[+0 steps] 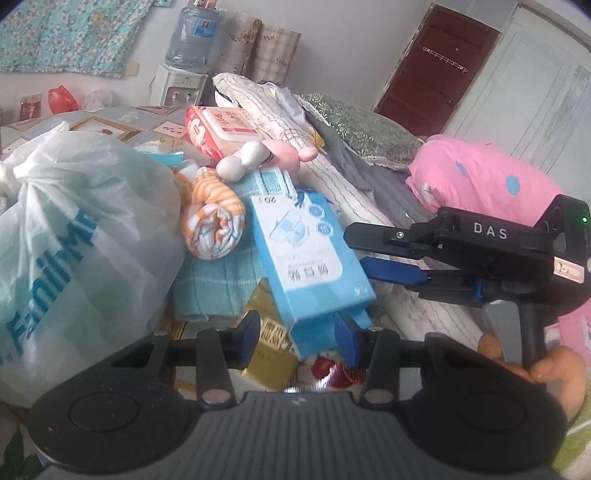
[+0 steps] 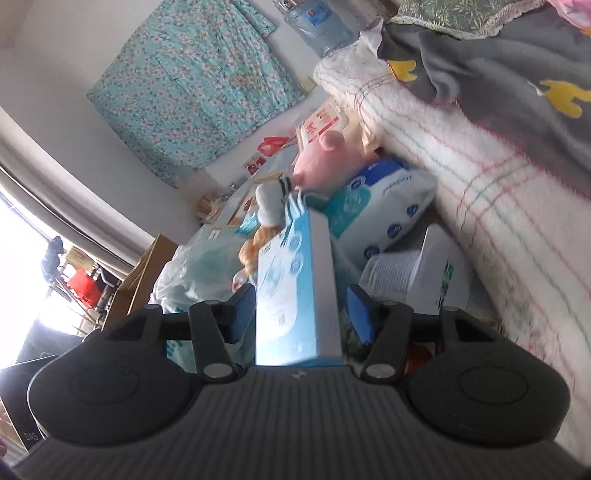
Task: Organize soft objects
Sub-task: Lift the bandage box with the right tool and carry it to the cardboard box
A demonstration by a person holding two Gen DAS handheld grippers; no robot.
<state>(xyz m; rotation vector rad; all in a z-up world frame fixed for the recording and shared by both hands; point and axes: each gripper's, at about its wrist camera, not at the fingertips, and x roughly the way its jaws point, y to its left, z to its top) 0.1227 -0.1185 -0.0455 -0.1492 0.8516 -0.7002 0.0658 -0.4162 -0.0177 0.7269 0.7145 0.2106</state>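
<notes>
I have the blue box [image 1: 310, 254] between both grippers, left gripper [image 1: 301, 332] seemingly pinching its end, right gripper [image 2: 301, 314] spread clear; pile beside it unsorted.

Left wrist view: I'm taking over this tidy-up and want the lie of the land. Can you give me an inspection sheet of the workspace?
Surface: white striped quilt, crowded.
Job's things: orange-and-white striped rolled cloth, pink plush toy, teal checked towel, piled together.
Clutter: light blue cardboard box leaning on the pile; translucent plastic bag; red-and-white wipes pack; gold box.
Grippers: left gripper around that blue box's lower end, grip unclear; right gripper open, box between its pads, gap showing.
Cables: nothing seen.
Surroundings: water dispenser bottle, dark red door, floral teal cloth on wall.
</notes>
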